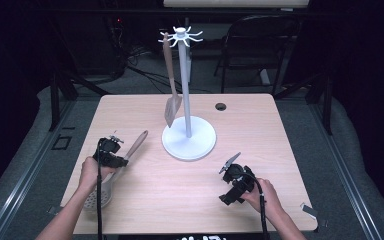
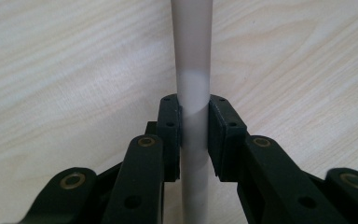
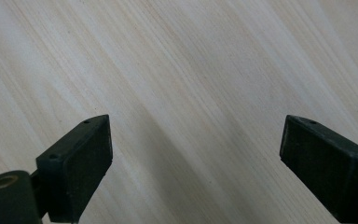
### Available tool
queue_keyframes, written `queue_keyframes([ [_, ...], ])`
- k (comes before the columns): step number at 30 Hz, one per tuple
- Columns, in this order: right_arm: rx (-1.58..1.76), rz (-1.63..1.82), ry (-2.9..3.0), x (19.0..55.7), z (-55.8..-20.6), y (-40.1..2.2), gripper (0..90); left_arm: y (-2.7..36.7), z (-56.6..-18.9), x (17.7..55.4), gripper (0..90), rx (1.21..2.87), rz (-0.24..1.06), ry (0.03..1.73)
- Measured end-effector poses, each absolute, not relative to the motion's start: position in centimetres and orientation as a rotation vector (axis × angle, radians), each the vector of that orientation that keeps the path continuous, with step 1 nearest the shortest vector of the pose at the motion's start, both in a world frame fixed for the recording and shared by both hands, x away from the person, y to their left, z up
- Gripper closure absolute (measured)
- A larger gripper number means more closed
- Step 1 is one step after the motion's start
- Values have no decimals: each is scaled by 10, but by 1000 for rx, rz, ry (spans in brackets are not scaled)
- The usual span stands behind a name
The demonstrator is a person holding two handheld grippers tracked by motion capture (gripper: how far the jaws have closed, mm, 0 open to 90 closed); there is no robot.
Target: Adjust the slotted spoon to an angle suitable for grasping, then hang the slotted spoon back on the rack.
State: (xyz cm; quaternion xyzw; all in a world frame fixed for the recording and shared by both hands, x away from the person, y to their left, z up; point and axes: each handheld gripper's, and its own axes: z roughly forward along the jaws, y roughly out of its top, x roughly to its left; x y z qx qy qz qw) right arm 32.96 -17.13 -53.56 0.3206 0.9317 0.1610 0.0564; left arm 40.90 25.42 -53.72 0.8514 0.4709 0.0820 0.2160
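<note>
Skimmer at table edge

The table across the middle of the frame is pale wood with a fine streaked grain. At upper centre stands a white rack, and the spatula hanging from it has a brown handle and a greyish blade. At lower left, the slotted spoon is pale grey, dotted with holes, its handle end light brown. Both the left gripper and the right gripper are black, with small brass-coloured rivets. The floor around is grey.
</note>
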Motion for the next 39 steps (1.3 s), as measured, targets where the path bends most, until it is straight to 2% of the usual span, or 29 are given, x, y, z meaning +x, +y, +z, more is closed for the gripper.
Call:
queue_keyframes([
  [26, 983, 492, 2831, 332, -535, -172, 92, 267, -502, 370, 766, 2039, 503, 1129],
  [39, 1000, 474, 2836, 334, -537, -174, 92, 271, -474, 344, 766, 1761, 696, 1032],
])
